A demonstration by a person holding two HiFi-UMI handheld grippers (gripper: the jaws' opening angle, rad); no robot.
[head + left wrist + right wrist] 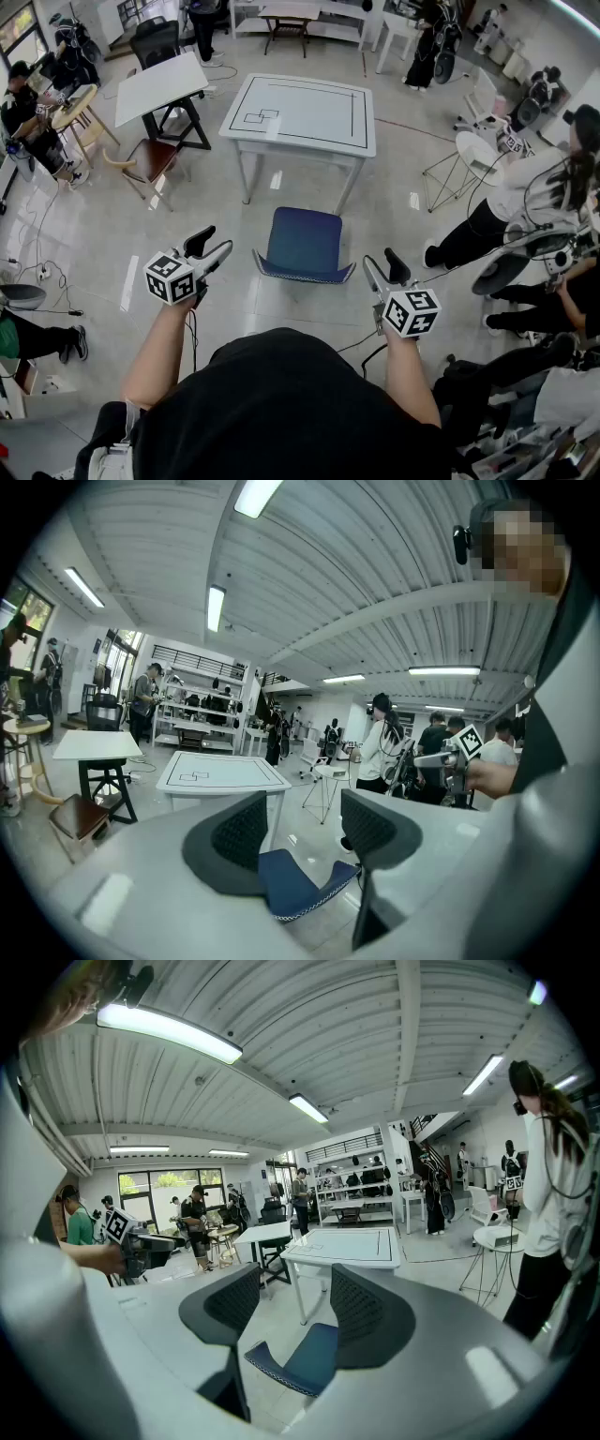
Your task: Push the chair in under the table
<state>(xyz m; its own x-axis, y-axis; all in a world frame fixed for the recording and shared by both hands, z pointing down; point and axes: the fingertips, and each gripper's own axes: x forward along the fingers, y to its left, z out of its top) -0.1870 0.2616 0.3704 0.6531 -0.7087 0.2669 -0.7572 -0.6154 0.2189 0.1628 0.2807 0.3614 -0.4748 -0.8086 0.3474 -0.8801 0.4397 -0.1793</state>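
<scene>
A blue-seated chair (305,242) stands on the floor just in front of a white table (300,112) with black lines on its top, the seat outside the table's edge. My left gripper (217,239) hovers to the chair's left and my right gripper (380,257) to its right, both apart from it. In the left gripper view the jaws (302,832) stand apart with nothing between them, and the chair (291,883) and table (220,772) lie beyond. The right gripper (286,1312) looks the same, with the chair (305,1358) showing through the gap.
A second white table on black legs (159,84) and a wooden chair (150,159) stand at the left. A round white side table (478,155) and several people (525,202) are at the right. More people sit at the far left (28,112).
</scene>
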